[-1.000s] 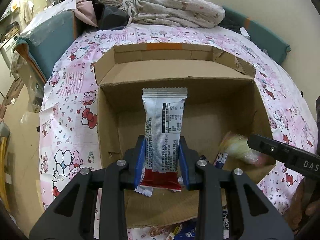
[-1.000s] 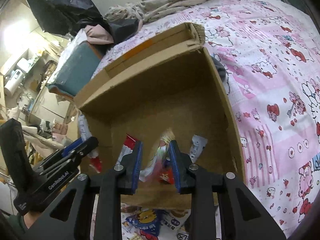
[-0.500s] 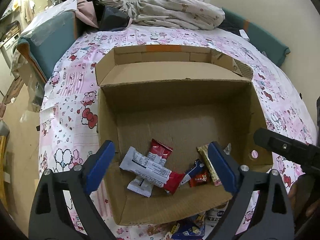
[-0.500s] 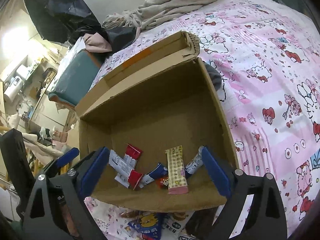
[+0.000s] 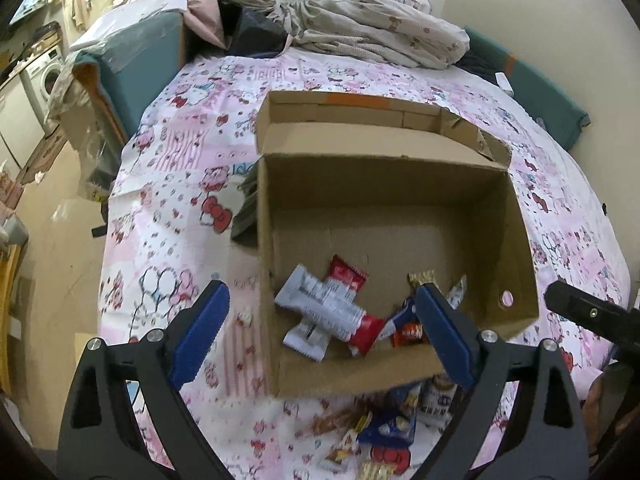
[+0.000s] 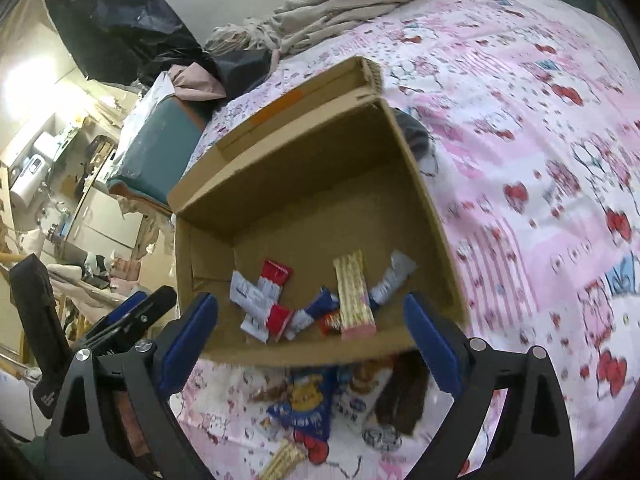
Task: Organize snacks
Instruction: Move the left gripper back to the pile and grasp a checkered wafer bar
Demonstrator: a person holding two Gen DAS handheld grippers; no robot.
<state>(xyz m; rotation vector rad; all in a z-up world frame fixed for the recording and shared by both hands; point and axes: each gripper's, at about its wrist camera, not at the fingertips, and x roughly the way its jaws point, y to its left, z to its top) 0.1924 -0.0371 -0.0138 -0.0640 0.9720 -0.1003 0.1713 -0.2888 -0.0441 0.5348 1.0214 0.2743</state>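
An open cardboard box point(image 5: 516, 248) point(image 6: 424, 208) sits on a pink patterned bedspread. Inside lie several snack packets: a white and red bar point(image 5: 328, 312) point(image 6: 260, 304), a red packet point(image 5: 346, 276) point(image 6: 276, 272), a yellow and pink bar point(image 6: 354, 296) and small blue and silver ones. More loose snacks point(image 5: 388, 428) point(image 6: 312, 408) lie on the bedspread in front of the box. My left gripper point(image 5: 320, 336) is open and empty above the box's near edge. My right gripper point(image 6: 312, 340) is open and empty, also over the near edge.
A heap of bedding point(image 5: 360, 28) lies at the far end of the bed. A teal padded piece point(image 5: 136, 52) stands at the left edge, with floor and a washing machine point(image 5: 44, 76) beyond. A dark object point(image 6: 416, 136) lies beside the box's right wall.
Both grippers opened and dropped their snacks into the box: the white and red bar from the left, the yellow and pink bar from the right. Both have since pulled back and up.
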